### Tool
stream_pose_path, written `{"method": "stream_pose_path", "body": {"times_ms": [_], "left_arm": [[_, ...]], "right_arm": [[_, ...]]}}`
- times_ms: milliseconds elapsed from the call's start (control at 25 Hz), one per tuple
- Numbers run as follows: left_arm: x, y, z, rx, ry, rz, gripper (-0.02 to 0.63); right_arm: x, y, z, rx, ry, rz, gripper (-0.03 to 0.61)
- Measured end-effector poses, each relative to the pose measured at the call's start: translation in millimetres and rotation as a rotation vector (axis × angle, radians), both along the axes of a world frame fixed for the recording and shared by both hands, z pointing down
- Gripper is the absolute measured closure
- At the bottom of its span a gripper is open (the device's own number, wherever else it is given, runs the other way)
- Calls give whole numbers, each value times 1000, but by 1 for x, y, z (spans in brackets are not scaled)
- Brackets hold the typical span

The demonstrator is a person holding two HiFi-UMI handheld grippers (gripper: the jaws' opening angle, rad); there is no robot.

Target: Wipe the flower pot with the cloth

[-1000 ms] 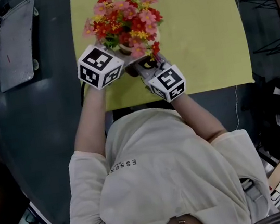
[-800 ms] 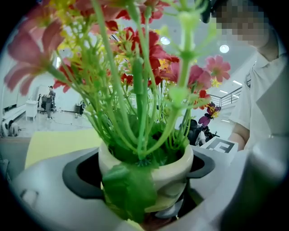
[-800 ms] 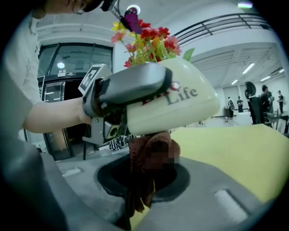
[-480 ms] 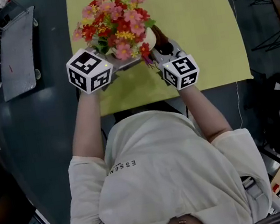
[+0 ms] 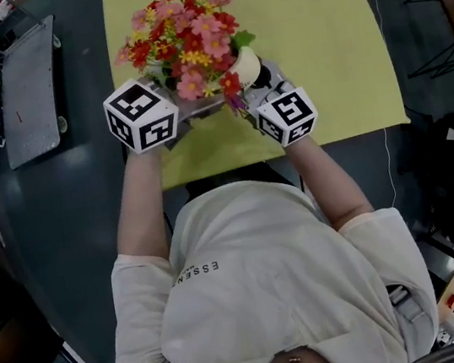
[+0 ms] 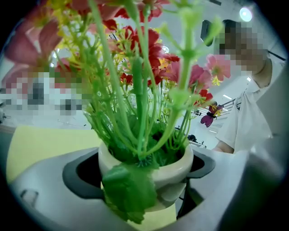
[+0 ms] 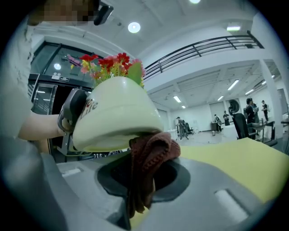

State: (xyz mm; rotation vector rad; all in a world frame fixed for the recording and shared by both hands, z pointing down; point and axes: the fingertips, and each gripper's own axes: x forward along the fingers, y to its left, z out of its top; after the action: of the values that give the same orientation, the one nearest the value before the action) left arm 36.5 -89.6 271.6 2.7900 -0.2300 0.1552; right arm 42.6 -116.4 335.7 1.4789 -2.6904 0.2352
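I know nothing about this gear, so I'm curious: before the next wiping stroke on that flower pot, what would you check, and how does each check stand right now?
1. Left claw gripping the flower pot, a jaw on each side: ok.
2. Right claw shut on the cloth: ok.
3. Cloth touching the pot's lower wall: ok.
4. Flowers seated in the pot: ok.
5. Pot wall clean all round: cannot tell.

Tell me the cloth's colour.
The cloth is dark reddish-brown, clearest in the right gripper view.
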Motion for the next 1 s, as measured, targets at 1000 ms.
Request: {"method": "stream_pose_path", "body": {"times_ms": [1000], "left_arm": [[-12, -15, 32, 27, -76, -76, 58]], "right_arm": [[-5, 33, 51, -179, -38, -116, 517]]}}
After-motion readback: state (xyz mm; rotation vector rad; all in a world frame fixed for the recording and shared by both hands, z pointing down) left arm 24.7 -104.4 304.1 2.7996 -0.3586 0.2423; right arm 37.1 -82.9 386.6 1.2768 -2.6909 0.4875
